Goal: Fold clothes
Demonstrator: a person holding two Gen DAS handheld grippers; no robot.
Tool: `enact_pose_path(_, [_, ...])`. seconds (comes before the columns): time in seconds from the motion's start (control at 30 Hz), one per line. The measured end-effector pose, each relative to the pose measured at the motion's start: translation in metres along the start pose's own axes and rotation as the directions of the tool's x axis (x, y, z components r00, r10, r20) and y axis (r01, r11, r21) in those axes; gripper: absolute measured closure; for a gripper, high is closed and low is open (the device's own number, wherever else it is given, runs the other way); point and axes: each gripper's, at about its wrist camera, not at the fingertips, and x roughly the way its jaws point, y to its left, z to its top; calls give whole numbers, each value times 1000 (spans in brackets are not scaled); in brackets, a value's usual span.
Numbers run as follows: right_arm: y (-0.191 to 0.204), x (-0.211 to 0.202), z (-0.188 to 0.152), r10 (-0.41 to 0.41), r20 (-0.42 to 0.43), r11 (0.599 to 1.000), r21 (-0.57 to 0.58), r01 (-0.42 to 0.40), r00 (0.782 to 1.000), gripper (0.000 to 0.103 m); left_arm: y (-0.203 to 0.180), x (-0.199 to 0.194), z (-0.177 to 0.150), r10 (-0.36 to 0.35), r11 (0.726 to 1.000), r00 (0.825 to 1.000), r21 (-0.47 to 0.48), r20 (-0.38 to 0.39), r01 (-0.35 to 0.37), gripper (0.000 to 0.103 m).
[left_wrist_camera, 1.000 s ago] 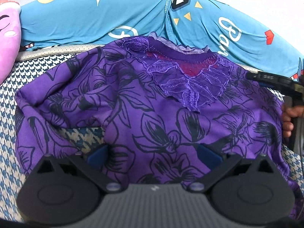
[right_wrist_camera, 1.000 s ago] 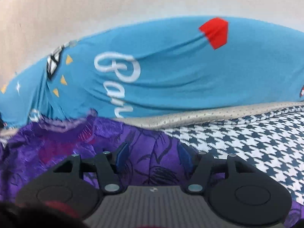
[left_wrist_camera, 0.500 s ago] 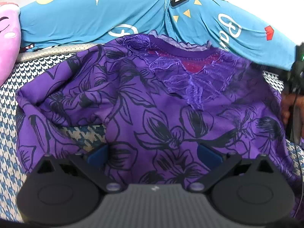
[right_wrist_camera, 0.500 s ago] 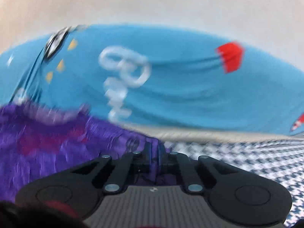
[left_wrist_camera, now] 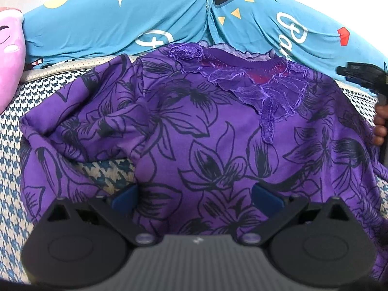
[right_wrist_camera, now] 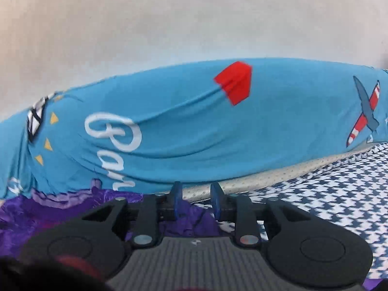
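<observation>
Mostly flat purple floral top (left_wrist_camera: 206,131) w/ lace collar on houndstooth cover (left_wrist_camera: 14,194).

A bed (left_wrist_camera: 14,131) with a houndstooth cover carries a purple top (left_wrist_camera: 194,131) spread flat. Blue pillows (left_wrist_camera: 121,21) lie along its far edge, a pink plush (left_wrist_camera: 9,55) beside them.

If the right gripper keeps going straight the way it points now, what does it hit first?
Probably the blue printed pillow lying along the back of the bed. The right gripper, jaws opening with nothing between them, aims across the pale mattress edge toward it; depth is unclear.
</observation>
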Motion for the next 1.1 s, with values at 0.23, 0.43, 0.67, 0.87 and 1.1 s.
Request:
enact_pose_path(0.23, [-37,-40,-9,1,-74,1000,5,0,997,65,-2,-4,2,-10,1000,1000,-10,7,10,0])
enact_pose_path(0.43, [-79,-74,-28,-32,-103,999,32,35,994,55,-5,-6,1,-14,1000,1000,-3,13,15,0])
enact_pose_path(0.67, [-108,-81,-47,-94,-118,995,16,96,989,47,-6,-8,0,-15,1000,1000,-3,19,15,0])
enact_pose_path(0.87, [-107,-64,-64,-118,-176,991,-90,103,977,46,-6,-4,-1,-6,1000,1000,7,14,6,0])
enact_pose_path(1.1, [-112,-66,-67,-53,-160,997,-57,45,986,72,-4,-2,0,-3,1000,1000,14,10,3,0])
